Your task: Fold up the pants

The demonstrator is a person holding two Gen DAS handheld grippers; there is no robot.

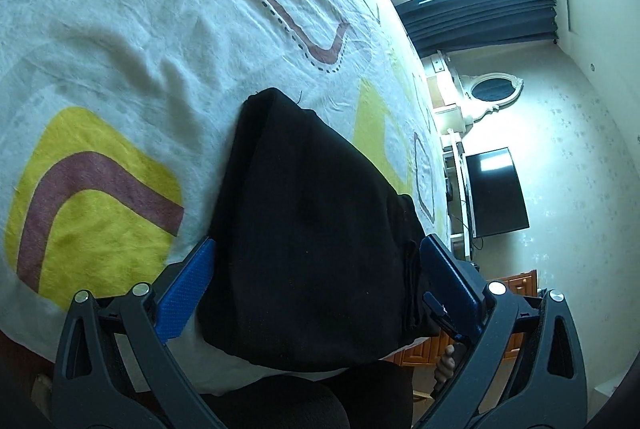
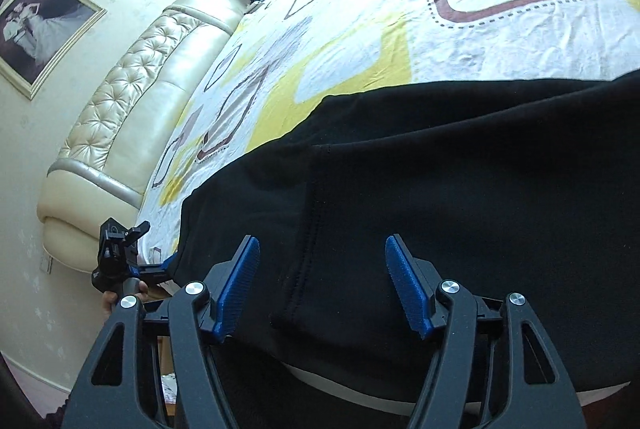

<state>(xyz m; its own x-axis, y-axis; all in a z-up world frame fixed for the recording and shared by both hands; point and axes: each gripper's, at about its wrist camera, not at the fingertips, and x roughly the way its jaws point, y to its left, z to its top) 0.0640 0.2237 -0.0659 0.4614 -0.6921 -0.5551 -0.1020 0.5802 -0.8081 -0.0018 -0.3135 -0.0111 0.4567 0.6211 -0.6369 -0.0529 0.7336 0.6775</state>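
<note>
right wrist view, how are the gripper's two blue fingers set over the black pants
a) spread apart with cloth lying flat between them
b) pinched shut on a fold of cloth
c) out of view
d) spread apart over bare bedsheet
a: in the right wrist view the right gripper has its blue fingers wide apart, with the black pants lying flat between them on the bedsheet.

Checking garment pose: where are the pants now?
The black pants lie on the patterned bedsheet at the bed's near edge, between both open tongs.
</note>
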